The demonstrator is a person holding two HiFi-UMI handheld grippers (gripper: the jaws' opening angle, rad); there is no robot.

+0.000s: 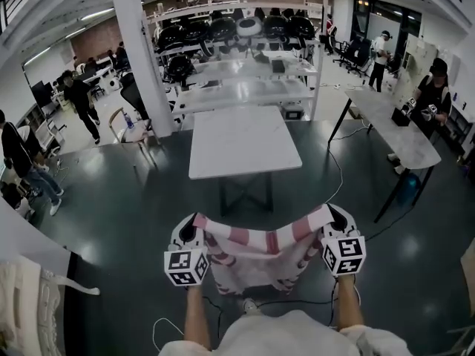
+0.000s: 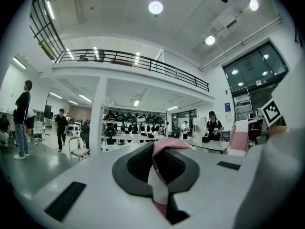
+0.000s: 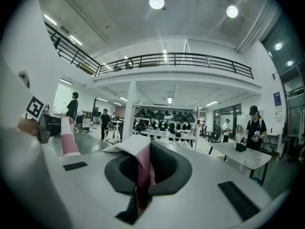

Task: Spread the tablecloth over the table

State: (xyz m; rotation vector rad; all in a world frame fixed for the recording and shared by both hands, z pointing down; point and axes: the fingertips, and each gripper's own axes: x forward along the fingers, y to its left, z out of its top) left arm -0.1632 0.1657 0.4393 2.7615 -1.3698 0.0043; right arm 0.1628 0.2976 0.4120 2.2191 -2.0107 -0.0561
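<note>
A pink-and-white striped tablecloth (image 1: pixel 256 249) hangs slack between my two grippers in the head view, its middle sagging toward the floor. My left gripper (image 1: pixel 190 231) is shut on one top corner of the cloth (image 2: pixel 159 168). My right gripper (image 1: pixel 335 222) is shut on the other corner (image 3: pixel 140 168). The bare white table (image 1: pixel 243 141) stands ahead of me, some way beyond the cloth. Both grippers point level toward it. In the left gripper view the far end of the cloth (image 2: pixel 238 136) shows at the right.
A long grey table (image 1: pixel 393 128) runs along the right, with a person (image 1: pixel 432 99) beside it. White shelving with black helmets (image 1: pixel 237 32) stands behind the table. A white pillar (image 1: pixel 141 54) and a chair (image 1: pixel 130 128) are at left, with people (image 1: pixel 78 99) walking. A cable (image 1: pixel 338 173) lies on the dark floor.
</note>
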